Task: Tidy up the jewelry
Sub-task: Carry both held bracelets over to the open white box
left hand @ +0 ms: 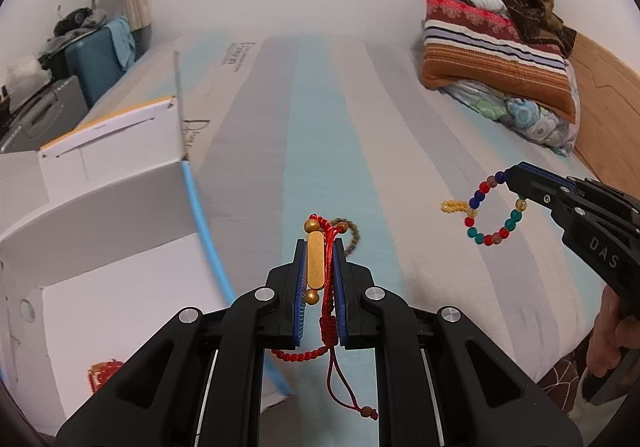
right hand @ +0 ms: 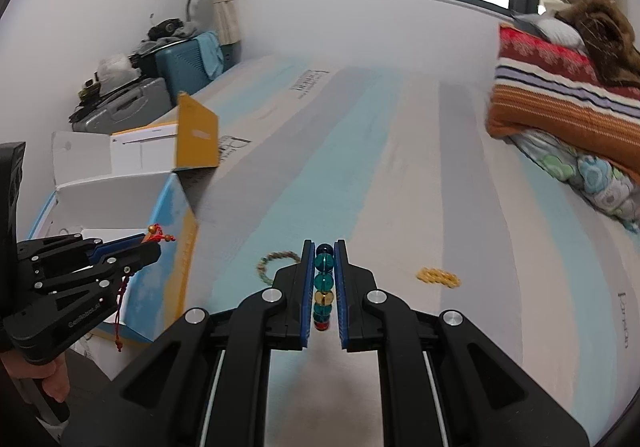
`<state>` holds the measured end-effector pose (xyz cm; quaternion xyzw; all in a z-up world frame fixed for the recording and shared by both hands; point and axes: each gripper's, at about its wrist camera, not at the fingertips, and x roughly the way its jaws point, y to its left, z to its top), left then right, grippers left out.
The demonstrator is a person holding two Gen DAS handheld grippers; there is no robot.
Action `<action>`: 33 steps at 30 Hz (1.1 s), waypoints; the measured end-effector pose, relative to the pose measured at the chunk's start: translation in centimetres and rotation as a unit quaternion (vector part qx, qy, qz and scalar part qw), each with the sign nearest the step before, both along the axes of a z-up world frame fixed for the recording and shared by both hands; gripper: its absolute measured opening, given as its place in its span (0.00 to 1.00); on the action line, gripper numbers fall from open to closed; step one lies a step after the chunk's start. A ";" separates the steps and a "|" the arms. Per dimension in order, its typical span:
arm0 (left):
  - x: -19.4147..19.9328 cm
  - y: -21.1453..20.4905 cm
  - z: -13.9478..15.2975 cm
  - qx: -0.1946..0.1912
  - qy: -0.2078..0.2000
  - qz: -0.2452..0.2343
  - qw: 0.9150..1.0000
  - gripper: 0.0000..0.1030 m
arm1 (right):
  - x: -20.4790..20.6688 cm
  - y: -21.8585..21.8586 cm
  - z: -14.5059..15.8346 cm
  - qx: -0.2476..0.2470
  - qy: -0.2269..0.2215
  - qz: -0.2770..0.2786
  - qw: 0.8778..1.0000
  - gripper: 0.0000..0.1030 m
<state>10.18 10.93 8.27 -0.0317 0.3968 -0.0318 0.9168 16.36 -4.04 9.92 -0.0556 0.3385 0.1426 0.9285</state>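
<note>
My left gripper (left hand: pixel 319 247) is shut on a red cord bracelet (left hand: pixel 330 275) with a gold bar, held above the striped mattress; its cord tail hangs down. In the right wrist view this gripper (right hand: pixel 154 245) hovers over the open white box (right hand: pixel 120 187) at left. My right gripper (right hand: pixel 324 247) is shut on a bracelet of coloured glass beads (right hand: pixel 323 281). The left wrist view shows that bead bracelet (left hand: pixel 490 213) dangling as a loop from the right gripper (left hand: pixel 510 177). A braided brownish bracelet (right hand: pixel 276 263) and a yellow bead bracelet (right hand: pixel 438 276) lie on the mattress.
The open cardboard box (left hand: pixel 100 207) with raised flaps sits at the mattress's left edge; something red (left hand: pixel 105 373) lies low beside it. Folded blankets and pillows (left hand: pixel 496 59) are stacked at the far right. Suitcases and clutter (right hand: pixel 132 95) stand beyond the bed's left side.
</note>
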 end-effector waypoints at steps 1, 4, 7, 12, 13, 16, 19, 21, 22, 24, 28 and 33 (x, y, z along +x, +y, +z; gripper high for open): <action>-0.2 0.4 0.2 -0.001 -0.001 0.003 1.000 0.11 | -0.1 0.7 0.2 -0.001 -0.002 0.005 1.000 0.09; -0.6 1.8 0.7 -0.001 -0.006 0.014 1.000 0.11 | -0.4 2.4 0.7 -0.001 -0.006 0.016 1.000 0.09; -1.0 3.2 1.0 0.001 -0.009 0.024 1.000 0.11 | -0.5 4.2 1.2 -0.001 -0.006 0.027 1.000 0.09; -1.8 5.4 1.1 0.004 -0.011 0.040 0.999 0.11 | -1.1 7.3 1.8 0.000 -0.012 0.046 0.999 0.09; -2.0 6.0 1.2 0.004 -0.012 0.044 0.999 0.11 | -1.3 8.1 2.0 0.000 -0.013 0.052 0.999 0.09; -2.7 7.7 1.2 0.004 -0.011 0.057 0.998 0.11 | -1.5 10.0 2.1 0.001 -0.013 0.064 0.998 0.09; -3.7 9.8 1.0 0.004 -0.010 0.072 0.997 0.11 | -1.9 12.2 2.0 0.000 -0.011 0.077 0.997 0.09; -4.2 10.9 0.8 0.005 -0.008 0.082 0.997 0.11 | -2.4 13.7 1.8 0.002 -0.010 0.086 0.996 0.09; -4.5 11.6 0.6 0.006 -0.006 0.088 0.996 0.11 | -2.4 14.3 1.8 0.002 -0.010 0.090 0.996 0.09; -4.9 12.6 0.3 0.007 -0.002 0.095 0.995 0.11 | -2.7 15.9 1.7 0.002 -0.008 0.101 0.995 0.09; -6.2 14.8 0.1 0.007 0.000 0.111 0.994 0.11 | -3.6 18.4 1.8 0.003 -0.008 0.122 0.993 0.09; -7.5 17.0 -0.4 0.010 0.009 0.125 0.992 0.11 | -4.3 21.5 1.2 0.003 0.001 0.142 0.990 0.09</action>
